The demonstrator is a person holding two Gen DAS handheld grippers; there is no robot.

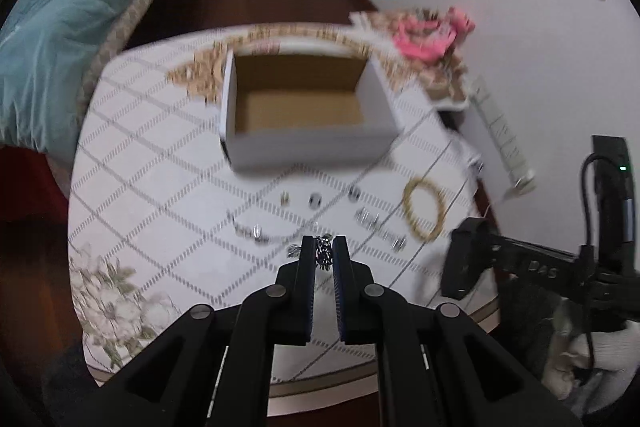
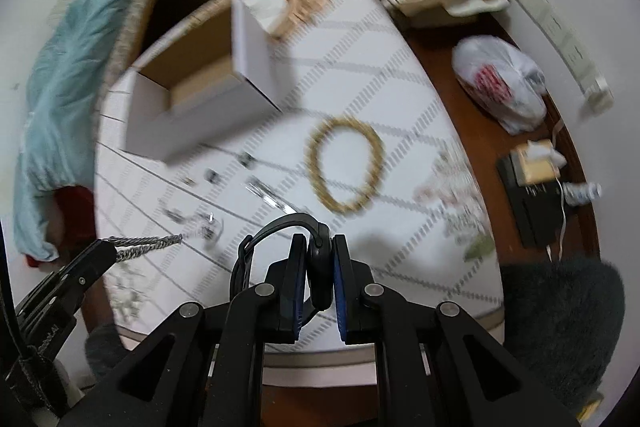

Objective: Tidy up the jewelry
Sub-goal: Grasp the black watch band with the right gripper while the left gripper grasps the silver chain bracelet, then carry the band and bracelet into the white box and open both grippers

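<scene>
Left gripper pinching a silver chain above the table; right gripper clamping a black cable, box sitting open.

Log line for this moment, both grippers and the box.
left gripper: shut on silver chain | right gripper: shut on black band | white box: open, nothing seen inside | bead bracelet: on table

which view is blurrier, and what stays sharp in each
Right wrist view is blurrier: the white box and bead bracelet smear; its tongs stay sharp. Left wrist view blurs mainly at the far table edge; tongs and silver chain are crisp.
</scene>
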